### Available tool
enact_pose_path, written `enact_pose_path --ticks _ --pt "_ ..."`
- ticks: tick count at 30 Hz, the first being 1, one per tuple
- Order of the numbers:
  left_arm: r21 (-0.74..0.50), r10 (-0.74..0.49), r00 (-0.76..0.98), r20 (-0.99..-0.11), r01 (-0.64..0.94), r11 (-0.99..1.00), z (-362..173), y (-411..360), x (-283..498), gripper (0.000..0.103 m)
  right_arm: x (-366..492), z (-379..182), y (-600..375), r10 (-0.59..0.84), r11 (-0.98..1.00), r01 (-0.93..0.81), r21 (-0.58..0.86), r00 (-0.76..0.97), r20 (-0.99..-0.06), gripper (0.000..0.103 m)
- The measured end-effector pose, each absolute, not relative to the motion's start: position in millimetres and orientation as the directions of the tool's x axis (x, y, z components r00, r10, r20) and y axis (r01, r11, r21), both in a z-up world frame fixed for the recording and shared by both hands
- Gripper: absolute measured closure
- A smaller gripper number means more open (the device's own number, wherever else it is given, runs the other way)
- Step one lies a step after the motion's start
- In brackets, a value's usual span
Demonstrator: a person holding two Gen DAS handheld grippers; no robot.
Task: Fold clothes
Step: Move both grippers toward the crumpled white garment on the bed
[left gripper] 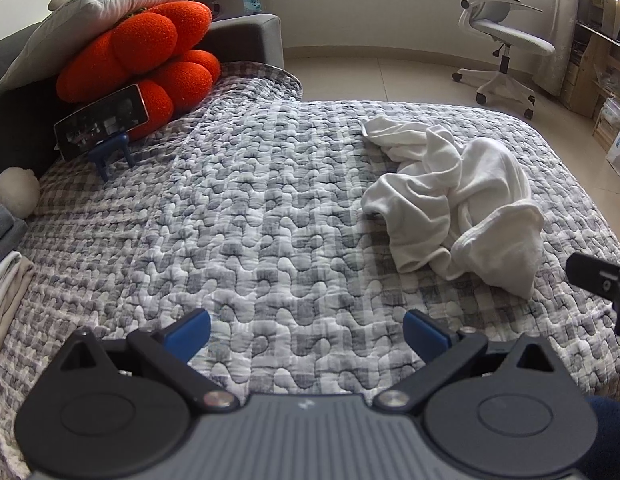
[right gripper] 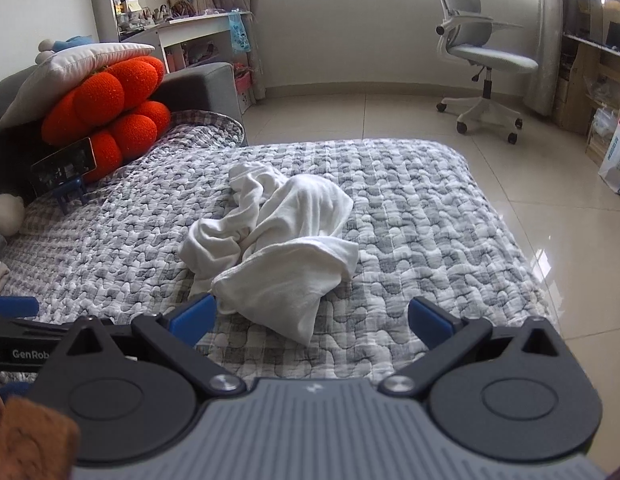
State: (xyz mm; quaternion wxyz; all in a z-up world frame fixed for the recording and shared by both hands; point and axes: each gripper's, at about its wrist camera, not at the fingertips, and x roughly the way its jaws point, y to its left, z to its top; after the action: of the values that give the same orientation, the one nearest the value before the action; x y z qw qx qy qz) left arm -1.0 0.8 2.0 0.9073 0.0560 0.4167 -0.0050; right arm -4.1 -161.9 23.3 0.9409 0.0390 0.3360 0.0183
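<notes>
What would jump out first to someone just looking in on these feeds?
The crumpled white garment lies in a heap on the grey quilted bed, just ahead of the open right gripper. At the bed's head, a bright orange plush cushion sits under a white pillow, with a phone on a blue stand propped against it.

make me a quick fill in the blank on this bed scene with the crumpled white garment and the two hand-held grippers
1. The white garment lies ____ on the quilted bedspread, not folded.
2. Both the left hand-held gripper and the right hand-held gripper have their jaws ____.
3. The phone leans against an ____ plush cushion.
4. The office chair stands on the ____.

Missing words: crumpled; open; orange; floor
</notes>
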Motion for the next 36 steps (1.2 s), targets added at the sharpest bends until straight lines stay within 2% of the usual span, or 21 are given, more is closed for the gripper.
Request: enact_pose_path --ticks 5,9,12,14,17,21,30,36 --pt "0.095 0.023 0.687 -0.726 0.067 0.993 24 9 -12 0.001 -20 45 -154 0.036 0.999 -0.049 -0.008 0.821 -0.570 0.000" --pt "0.096 0.010 0.710 -0.704 0.081 0.992 44 14 -20 0.000 -32 71 -159 0.050 0.999 -0.047 0.018 0.848 -0.527 0.000" --pt "0.069 -0.043 0.723 -0.689 0.126 0.990 62 10 -16 0.000 -41 92 -158 0.000 1.000 -0.010 -0.018 0.876 -0.482 0.000" --pt "-0.037 -0.122 0.724 -0.679 0.132 0.991 70 16 -13 0.000 -47 104 -156 -0.020 0.999 0.002 -0.039 0.890 -0.456 0.000" --pt "-0.152 -0.190 0.731 -0.655 0.119 0.981 77 32 -17 0.000 -53 118 -150 0.034 0.999 -0.044 -0.015 0.904 -0.425 0.000" --pt "-0.257 -0.251 0.679 -0.690 0.094 0.962 71 59 -12 0.001 -50 124 -127 0.039 0.998 -0.058 -0.031 0.902 -0.429 0.000" --pt "-0.155 -0.197 0.734 -0.650 0.125 0.980 91 73 -9 0.000 -41 154 -99 0.087 0.991 -0.117 -0.058 0.925 -0.370 0.000" --pt "-0.134 -0.204 0.707 -0.677 0.155 0.979 89 55 29 0.001 -7 154 -117 0.147 0.985 -0.170 -0.032 0.917 -0.372 0.000"
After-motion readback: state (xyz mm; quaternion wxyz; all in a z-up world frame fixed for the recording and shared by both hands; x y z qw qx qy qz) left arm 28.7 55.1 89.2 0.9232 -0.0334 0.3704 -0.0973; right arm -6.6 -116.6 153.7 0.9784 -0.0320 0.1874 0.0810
